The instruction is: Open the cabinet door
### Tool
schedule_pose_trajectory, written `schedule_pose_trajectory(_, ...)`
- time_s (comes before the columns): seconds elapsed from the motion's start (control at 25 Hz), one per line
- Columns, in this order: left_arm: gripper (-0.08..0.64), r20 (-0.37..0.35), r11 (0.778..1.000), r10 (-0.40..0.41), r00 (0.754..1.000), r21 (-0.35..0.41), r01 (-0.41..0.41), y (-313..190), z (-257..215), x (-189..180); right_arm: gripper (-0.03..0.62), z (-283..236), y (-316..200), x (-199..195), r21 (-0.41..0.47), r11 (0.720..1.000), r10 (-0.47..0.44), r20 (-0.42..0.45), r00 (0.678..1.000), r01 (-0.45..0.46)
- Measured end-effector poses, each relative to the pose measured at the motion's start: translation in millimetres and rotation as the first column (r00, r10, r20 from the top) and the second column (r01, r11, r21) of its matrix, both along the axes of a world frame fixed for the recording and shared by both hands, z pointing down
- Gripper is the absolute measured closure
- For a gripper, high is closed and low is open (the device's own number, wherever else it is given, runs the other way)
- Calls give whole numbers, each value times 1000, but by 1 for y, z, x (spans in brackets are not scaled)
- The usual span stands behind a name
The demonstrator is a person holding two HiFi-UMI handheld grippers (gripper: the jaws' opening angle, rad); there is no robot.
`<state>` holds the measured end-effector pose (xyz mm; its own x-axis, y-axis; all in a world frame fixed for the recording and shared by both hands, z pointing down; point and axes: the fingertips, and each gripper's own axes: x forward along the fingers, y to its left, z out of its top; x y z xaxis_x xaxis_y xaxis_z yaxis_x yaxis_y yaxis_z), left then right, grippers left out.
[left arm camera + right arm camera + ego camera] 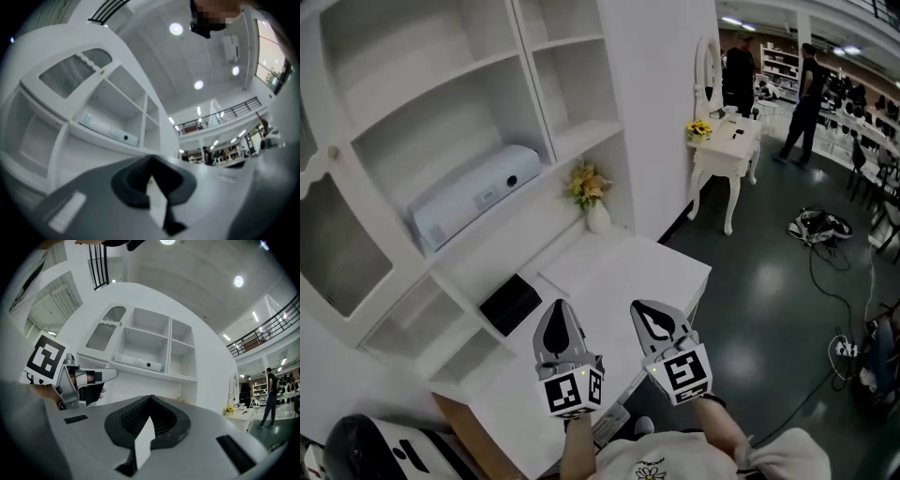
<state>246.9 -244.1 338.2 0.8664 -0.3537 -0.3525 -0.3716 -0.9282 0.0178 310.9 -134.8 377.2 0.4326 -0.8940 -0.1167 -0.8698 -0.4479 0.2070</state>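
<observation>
White device [473,195] on cabinet [528,66] shelf, its small label [487,196] illegible.

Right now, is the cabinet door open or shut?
Shut: the cabinet door lies flush in its frame.

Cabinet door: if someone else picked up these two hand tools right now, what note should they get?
Left gripper: shut, empty, above the white desk.
Right gripper: shut, empty, just beside it.
Cabinet door: glass-paned, at the shelf unit's far left, small knob; it looks closed and neither gripper touches it.
Done: nothing yet.
Left: reach the knob, grip it, swing the door open.
</observation>
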Motion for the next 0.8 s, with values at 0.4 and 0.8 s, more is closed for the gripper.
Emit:
schedule_pose_trajectory(0.4,555,49,999,-24,999,-27,25,-29,16,31,592,-6,-47,26,22,998,-66,18,998,66)
schedule_pose_trajectory(0.8,555,42,977,-209,977,-41,211,-43,9,27,592,-13,-65,40,8,973,-232,5,973,232)
